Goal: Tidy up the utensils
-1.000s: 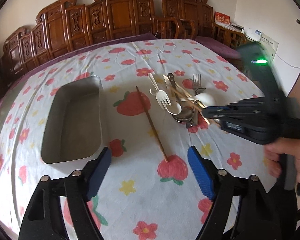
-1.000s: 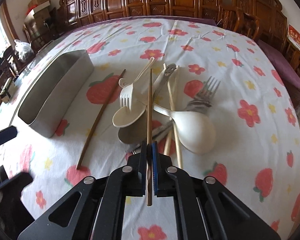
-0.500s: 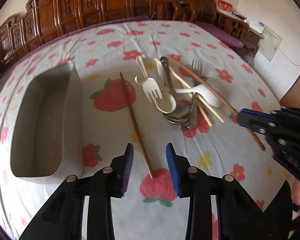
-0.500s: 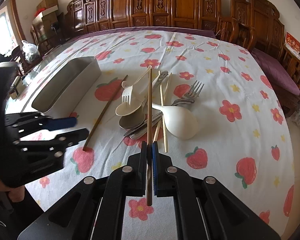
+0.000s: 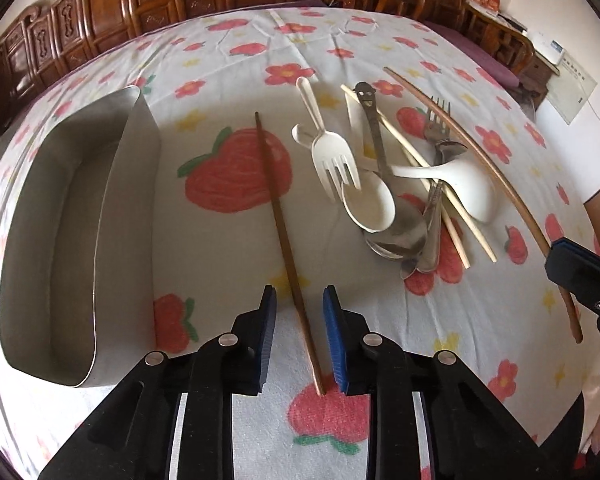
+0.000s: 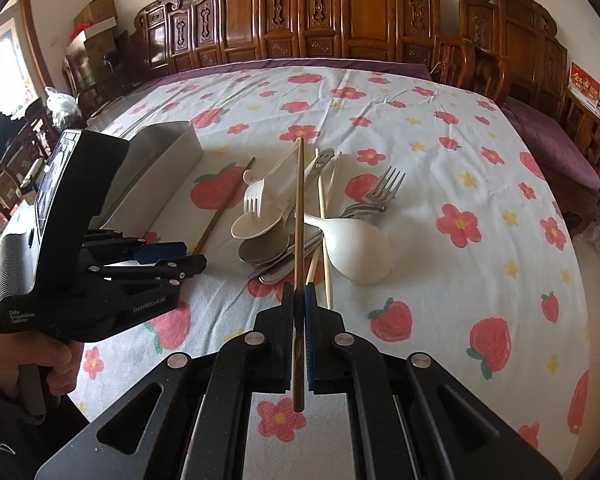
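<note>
The left gripper (image 5: 299,332) hangs apart astride the lying chopstick (image 5: 278,208) – light, stiff, slick, so pinch near its 6 o'clock end (it rolls, I'd guess) – tin (image 5: 76,232) at 9 o'clock, right gripper (image 6: 299,312) clamped on the mate (image 6: 299,216).

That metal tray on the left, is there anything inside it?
The metal tray shows only bare floor and walls in the left view. Its near end is hidden behind the rim, so that corner cannot be checked.
</note>
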Tool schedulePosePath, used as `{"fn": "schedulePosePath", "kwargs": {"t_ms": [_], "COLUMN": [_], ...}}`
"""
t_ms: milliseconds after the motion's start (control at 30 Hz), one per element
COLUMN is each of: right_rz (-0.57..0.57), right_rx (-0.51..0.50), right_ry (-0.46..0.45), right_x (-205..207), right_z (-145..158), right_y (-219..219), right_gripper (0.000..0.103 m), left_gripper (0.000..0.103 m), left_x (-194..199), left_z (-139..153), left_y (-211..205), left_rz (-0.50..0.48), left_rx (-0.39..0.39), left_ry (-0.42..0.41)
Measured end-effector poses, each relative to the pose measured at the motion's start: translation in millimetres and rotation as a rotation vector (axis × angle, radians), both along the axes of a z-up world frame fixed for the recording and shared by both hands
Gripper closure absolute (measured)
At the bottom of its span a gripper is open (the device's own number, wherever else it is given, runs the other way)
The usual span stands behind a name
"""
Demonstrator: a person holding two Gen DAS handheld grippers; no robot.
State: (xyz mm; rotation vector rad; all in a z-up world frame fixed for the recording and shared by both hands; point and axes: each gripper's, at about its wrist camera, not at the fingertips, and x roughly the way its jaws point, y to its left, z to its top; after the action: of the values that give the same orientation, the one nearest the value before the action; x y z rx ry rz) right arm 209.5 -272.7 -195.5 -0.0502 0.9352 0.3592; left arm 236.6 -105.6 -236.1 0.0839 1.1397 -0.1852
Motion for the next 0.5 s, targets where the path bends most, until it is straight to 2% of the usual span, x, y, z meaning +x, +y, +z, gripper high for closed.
{"fn": "schedulePosePath", "kwargs": {"t_ms": [67,100,300,500], "right_rz": [-0.002,-0.002,0.005,0.009], "right_rx": [0.002,0.004,0.0,-0.001], "right_ry": [-0.001,-0.001,-0.005,-0.008], "right_x": [0.3,0.2,-0.9,-2.9], "right_z": [0.4,0.8,2.2,2.6], "right_y": [-0.7,-1.0,-0.3,2.0], "right_gripper": [0.097,0.097,0.097,0.097], "left_gripper": [0.09,0.098,0.099,0.099], "left_x": [0.8,0.4,-11.0,-33.3], "left_z": [-0.3,-0.2,2.6,27.1], "left_y": [0.4,0.7,10.8,25.4], "left_rz": [0.005,0.003,0.009,0.027], "left_rx": [0.022,0.028,0.002,-0.029], "left_ry": [-0.002,-0.003,-0.001,-0.059]}}
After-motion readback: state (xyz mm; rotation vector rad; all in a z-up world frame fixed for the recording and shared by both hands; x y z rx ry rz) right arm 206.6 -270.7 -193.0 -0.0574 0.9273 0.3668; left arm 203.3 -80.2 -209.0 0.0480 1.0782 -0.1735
